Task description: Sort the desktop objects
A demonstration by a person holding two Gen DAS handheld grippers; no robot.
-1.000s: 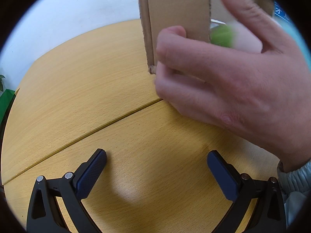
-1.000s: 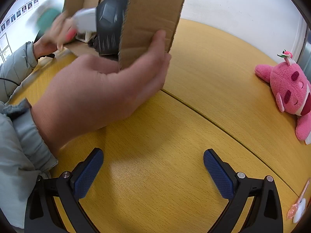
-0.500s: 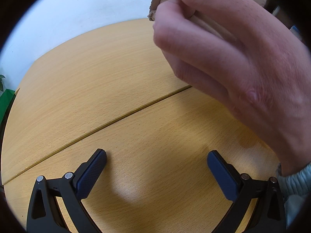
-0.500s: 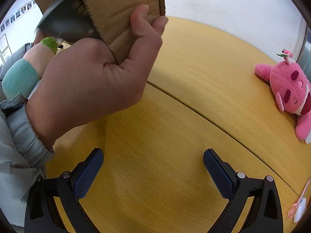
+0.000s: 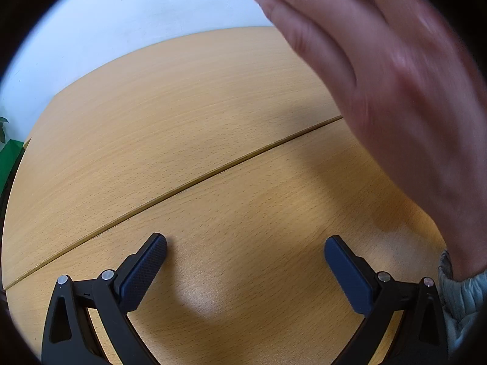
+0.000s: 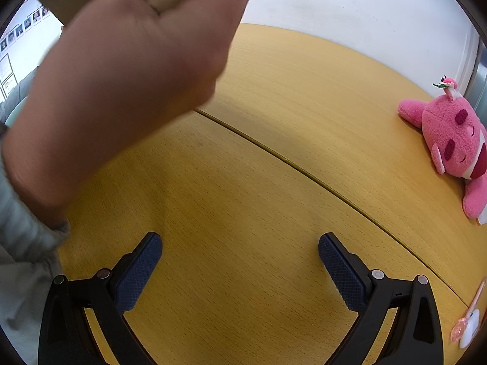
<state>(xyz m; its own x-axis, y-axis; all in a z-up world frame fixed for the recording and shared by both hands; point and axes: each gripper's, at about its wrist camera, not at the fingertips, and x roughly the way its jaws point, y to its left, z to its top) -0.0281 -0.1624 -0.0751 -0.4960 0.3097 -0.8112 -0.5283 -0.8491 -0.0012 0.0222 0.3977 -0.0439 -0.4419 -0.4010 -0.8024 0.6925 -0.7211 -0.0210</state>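
My left gripper [image 5: 245, 246] is open and empty, low over the wooden table [image 5: 182, 127]. My right gripper [image 6: 240, 245] is also open and empty over the same table [image 6: 289, 97]. A bare hand [image 6: 127, 73] holds a cardboard box [image 6: 73, 3] high at the top left of the right wrist view; the same hand [image 5: 380, 70] fills the right of the left wrist view, blurred, with the box out of sight there. A pink plush toy [image 6: 453, 140] lies at the table's right edge. A small pink and white object [image 6: 467, 327] lies at the lower right.
A seam [image 5: 213, 173] runs across the tabletop. A white wall [image 6: 350, 6] stands behind the table. A green plant [image 5: 7, 158] shows at the far left edge. A grey sleeve [image 6: 21, 252] sits beside my right gripper's left finger.
The hand has lifted the cardboard box up and away from the table, out of the left wrist view. Both grippers have stayed still and open.
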